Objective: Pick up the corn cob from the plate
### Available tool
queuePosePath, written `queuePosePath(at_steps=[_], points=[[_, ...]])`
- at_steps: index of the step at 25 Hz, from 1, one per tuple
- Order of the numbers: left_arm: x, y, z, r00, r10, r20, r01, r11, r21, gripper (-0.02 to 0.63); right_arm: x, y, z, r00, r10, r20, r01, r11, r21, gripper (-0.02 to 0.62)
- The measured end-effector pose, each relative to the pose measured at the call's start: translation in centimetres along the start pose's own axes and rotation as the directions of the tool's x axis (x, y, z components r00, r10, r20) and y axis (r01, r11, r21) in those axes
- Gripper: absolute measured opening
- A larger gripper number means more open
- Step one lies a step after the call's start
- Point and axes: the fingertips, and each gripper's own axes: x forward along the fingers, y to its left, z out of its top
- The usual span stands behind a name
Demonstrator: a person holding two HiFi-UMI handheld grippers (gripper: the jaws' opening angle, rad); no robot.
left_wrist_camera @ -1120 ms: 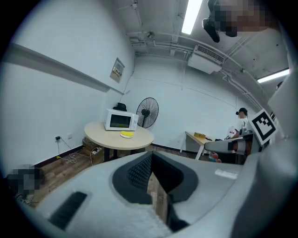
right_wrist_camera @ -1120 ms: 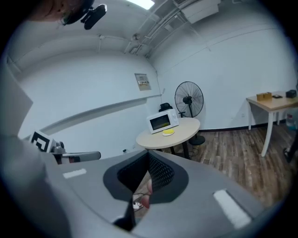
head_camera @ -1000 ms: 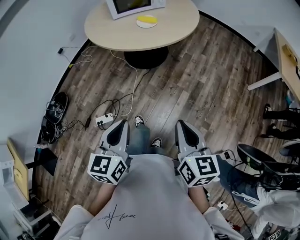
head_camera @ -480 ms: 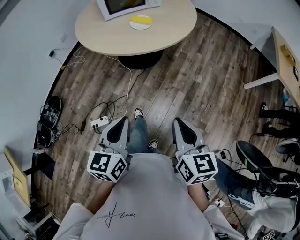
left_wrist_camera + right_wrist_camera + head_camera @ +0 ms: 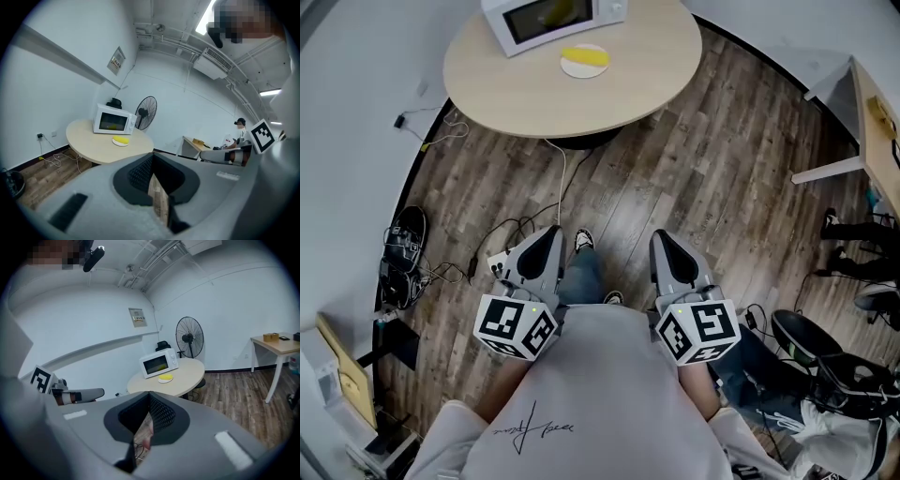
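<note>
A yellow corn cob point(image 5: 586, 55) lies on a small white plate point(image 5: 570, 66) on a round beige table point(image 5: 534, 94), in front of a white microwave point(image 5: 553, 19). Both grippers are held at waist height over the wood floor, well short of the table. My left gripper point(image 5: 552, 232) and right gripper point(image 5: 661, 238) point toward the table, each shut with nothing between the jaws. In the left gripper view the corn cob point(image 5: 122, 139) sits far beyond the left gripper point(image 5: 152, 158). In the right gripper view the corn cob point(image 5: 166, 376) sits far beyond the right gripper point(image 5: 149, 393).
Cables and a power strip point(image 5: 500, 267) trail on the floor at the left, near dark shoes point(image 5: 403, 253). A standing fan point(image 5: 190, 338) is behind the table. A light desk point(image 5: 877, 112) and a black chair base point(image 5: 811, 337) are at the right.
The table with the plate has slid lower and nearer in the head view as the person walks toward it. Both grippers ride along, still shut and side by side.
</note>
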Motion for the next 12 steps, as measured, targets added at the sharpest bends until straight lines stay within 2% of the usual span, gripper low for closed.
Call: queuePosePath(at_steps=[6, 12], points=[[3.7, 3.3, 2.6, 1.000, -0.023, -0.019, 0.024, 0.999, 0.030, -0.009, 4.6, -1.0, 2.4, 0.999, -0.051, 0.016, 0.051, 0.999, 0.016, 0.014], [7.1, 6.4, 5.6, 0.998, -0.058, -0.005, 0.058, 0.998, 0.032, -0.009, 9.3, -1.2, 4.5, 0.996, -0.091, -0.005, 0.091, 0.996, -0.016, 0.014]])
